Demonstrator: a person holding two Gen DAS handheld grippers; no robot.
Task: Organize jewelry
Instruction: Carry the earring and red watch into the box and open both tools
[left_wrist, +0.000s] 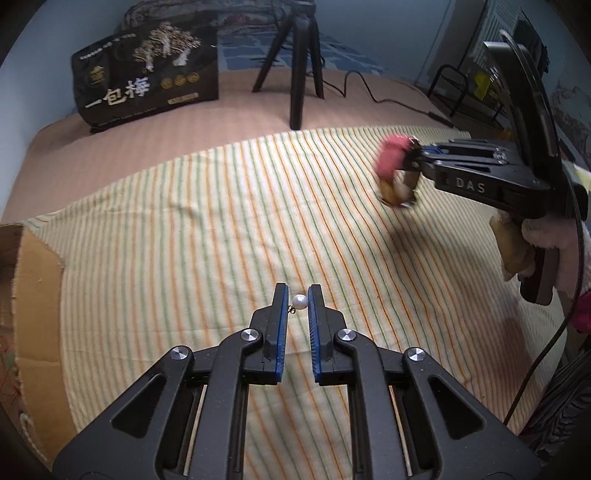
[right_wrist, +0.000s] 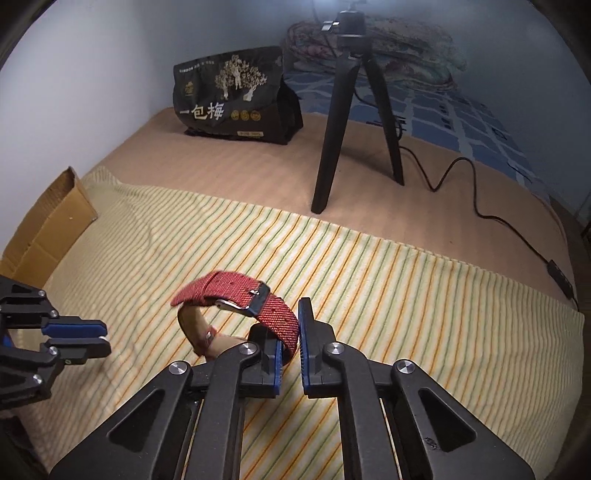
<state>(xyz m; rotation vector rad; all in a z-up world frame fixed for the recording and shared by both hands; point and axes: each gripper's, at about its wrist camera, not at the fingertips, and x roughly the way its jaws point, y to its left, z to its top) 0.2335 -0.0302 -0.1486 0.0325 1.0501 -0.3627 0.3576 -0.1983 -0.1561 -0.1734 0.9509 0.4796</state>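
My left gripper (left_wrist: 298, 295) is shut on a white pearl earring (left_wrist: 299, 302) and holds it at its fingertips above the striped cloth (left_wrist: 184, 229). My right gripper (right_wrist: 293, 325) is shut on a red fabric watch strap (right_wrist: 236, 291) with a tan lining and a metal buckle, lifted off the cloth. In the left wrist view the right gripper (left_wrist: 412, 162) is at the right with the blurred strap (left_wrist: 393, 162) hanging from it. In the right wrist view the left gripper (right_wrist: 103, 336) is at the left edge.
A cardboard box (right_wrist: 48, 229) stands at the cloth's left edge. A black tripod (right_wrist: 354, 110) with a cable (right_wrist: 476, 199) and a black snack bag (right_wrist: 236, 96) stand farther back on the tan bed sheet (right_wrist: 240, 166).
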